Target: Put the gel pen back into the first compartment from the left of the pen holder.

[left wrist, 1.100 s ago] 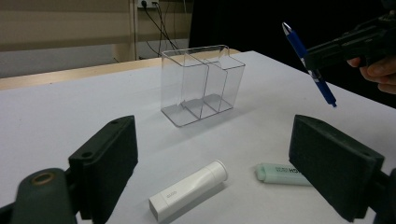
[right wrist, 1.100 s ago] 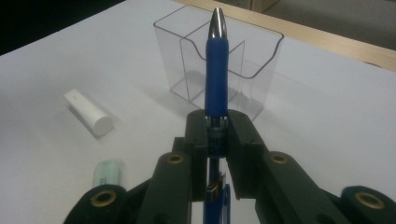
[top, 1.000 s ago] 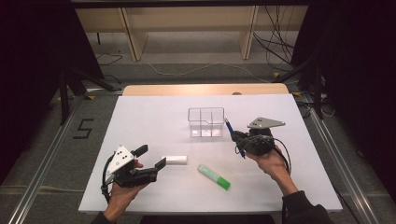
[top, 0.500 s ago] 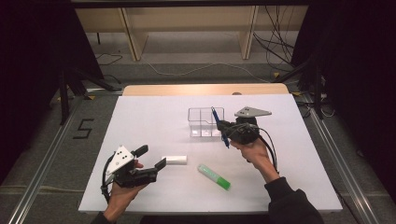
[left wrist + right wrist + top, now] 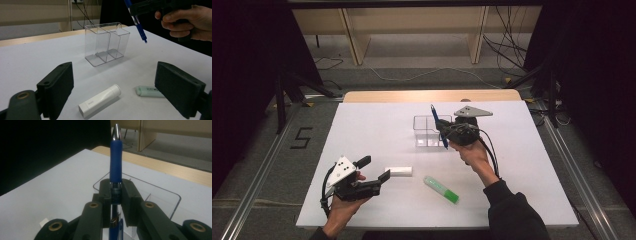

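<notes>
my right gripper (image 5: 445, 131) is clamped on the blue pen (image 5: 438, 126), held above the empty clear organizer (image 5: 427, 131), while my left gripper (image 5: 373, 174) gapes wide, empty, near the white tube (image 5: 398, 171) and green highlighter (image 5: 441, 189), both unsorted.

White table (image 5: 362, 130) with a pale wood far edge; clear, colourless compartment box (image 5: 106, 43); blue pen (image 5: 115, 160) with silver tip; white tube (image 5: 100, 100); pale green marker (image 5: 440, 189), brighter green cap; black gripper fingers (image 5: 56, 87).
</notes>
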`<action>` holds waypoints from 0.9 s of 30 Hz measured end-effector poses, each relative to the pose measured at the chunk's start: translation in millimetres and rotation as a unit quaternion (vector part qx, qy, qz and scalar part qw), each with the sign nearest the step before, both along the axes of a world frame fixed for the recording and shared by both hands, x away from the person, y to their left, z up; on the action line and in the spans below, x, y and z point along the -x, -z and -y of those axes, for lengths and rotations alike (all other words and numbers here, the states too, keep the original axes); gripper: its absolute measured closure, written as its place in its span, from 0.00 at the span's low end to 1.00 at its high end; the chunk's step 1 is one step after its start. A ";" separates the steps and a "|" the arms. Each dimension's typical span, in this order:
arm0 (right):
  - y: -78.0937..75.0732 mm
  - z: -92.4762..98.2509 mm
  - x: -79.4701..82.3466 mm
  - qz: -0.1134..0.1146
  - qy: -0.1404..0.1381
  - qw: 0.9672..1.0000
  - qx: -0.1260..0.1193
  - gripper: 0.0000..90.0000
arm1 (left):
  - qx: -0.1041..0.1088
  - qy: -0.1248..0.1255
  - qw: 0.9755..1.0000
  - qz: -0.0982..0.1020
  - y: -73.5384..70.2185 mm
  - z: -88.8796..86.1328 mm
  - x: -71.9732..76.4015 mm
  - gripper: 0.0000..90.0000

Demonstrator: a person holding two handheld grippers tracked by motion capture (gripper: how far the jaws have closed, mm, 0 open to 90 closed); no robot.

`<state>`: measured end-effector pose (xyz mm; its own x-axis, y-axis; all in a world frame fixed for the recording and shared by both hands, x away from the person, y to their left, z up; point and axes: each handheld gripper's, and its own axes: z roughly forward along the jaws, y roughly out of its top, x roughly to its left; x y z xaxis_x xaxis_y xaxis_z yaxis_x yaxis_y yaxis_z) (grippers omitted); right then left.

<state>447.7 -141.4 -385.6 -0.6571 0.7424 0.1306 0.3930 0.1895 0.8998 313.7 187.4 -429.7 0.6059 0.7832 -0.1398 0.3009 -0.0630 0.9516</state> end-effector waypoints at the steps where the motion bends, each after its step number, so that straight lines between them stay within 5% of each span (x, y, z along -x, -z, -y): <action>1: -0.3 -1.4 -1.3 -0.001 -0.001 1.000 -0.001 0.89 | 0.001 -0.001 1.000 0.000 0.0 0.1 0.0 0.17; 27: -18.0 -35.2 -20.5 0.020 -0.001 1.000 -0.014 0.89 | 0.003 -0.002 1.000 -0.001 -0.3 -0.1 0.0 0.17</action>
